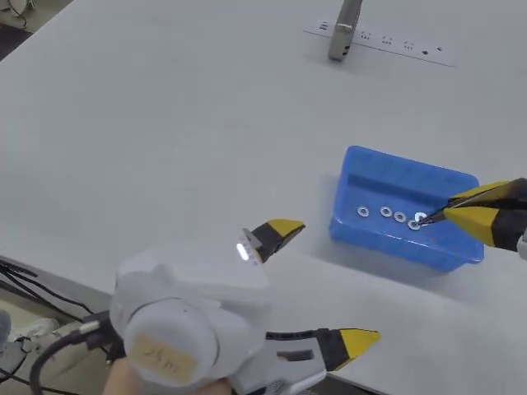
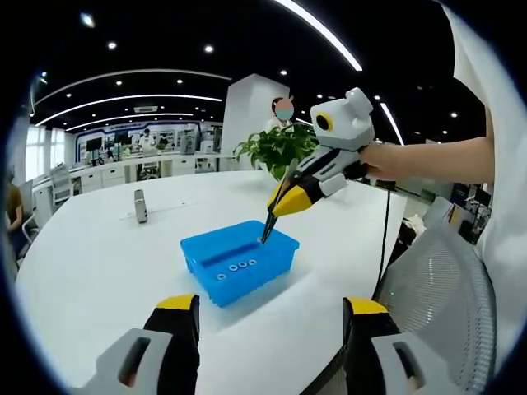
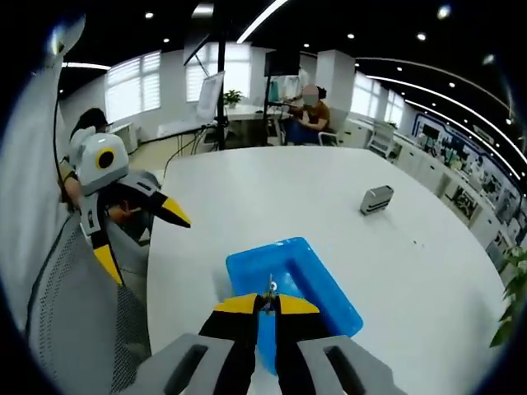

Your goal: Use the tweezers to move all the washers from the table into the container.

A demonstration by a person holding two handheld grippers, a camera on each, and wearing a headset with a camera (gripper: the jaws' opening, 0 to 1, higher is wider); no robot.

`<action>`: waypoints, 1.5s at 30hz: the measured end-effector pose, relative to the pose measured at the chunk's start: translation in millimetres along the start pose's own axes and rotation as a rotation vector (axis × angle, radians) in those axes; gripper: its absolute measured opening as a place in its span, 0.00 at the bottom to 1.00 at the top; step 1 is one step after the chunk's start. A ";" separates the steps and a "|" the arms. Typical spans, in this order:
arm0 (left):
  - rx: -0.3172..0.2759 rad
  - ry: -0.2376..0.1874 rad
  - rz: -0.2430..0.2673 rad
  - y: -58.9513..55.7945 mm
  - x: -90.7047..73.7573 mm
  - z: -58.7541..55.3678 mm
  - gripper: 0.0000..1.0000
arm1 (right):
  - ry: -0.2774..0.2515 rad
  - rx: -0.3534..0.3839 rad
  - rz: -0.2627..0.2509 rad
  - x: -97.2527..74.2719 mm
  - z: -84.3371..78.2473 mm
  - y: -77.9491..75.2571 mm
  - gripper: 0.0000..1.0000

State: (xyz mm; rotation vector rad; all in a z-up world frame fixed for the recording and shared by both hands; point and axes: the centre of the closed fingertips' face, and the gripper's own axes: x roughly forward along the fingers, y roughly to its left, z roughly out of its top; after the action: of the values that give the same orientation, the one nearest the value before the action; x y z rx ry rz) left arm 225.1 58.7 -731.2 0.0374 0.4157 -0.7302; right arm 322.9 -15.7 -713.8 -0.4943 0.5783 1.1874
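A blue container [image 1: 387, 169] sits on the white table [image 1: 165, 123] with several small washers [image 1: 385, 212] lined up on its floor. My right gripper [image 1: 451, 208] comes in from the right edge, shut on thin tweezers [image 1: 435, 216]. The tweezer tips reach down into the container beside a washer [image 1: 422, 218]; whether they pinch it is too small to tell. The right gripper view shows the tweezers [image 3: 270, 290] poking over the container [image 3: 317, 284]. My left gripper [image 1: 329, 281] hangs open at the near table edge, left of the container, holding nothing. In the left gripper view the right gripper [image 2: 288, 202] stands over the container [image 2: 272, 247].
A white power strip [image 1: 387, 41] and a grey metal block [image 1: 344, 29] lie at the table's far side. The table edge runs along the lower left, with cables [image 1: 25, 280] below it. A mesh chair back [image 2: 445, 304] stands close by.
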 end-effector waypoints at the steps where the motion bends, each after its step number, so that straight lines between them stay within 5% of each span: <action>1: 0.000 0.001 0.002 0.4 0.0 -0.3 0.71 | 0.015 0.012 -0.018 1.5 -4.5 -6.1 0.03; 13: -0.001 0.008 0.000 -0.1 0.3 -1.4 0.71 | 0.169 0.037 -0.045 24.3 -43.1 -34.9 0.03; 29: 0.000 0.017 -0.003 -0.8 1.0 -2.7 0.71 | 0.200 0.052 -0.014 34.6 -57.2 -32.5 0.03; 38: -0.006 0.013 -0.002 -0.1 0.9 -1.9 0.70 | 0.135 0.032 -0.021 22.3 -38.8 -24.0 0.03; 45: -0.003 0.019 -0.007 -0.8 1.4 -3.0 0.69 | 0.038 -0.035 0.023 -1.1 -16.1 13.7 0.03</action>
State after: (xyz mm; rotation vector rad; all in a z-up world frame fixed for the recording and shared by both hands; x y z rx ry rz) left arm 224.4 57.8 -734.4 0.0403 0.4347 -0.7368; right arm 307.0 -22.7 -726.0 -0.5423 0.5982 1.2140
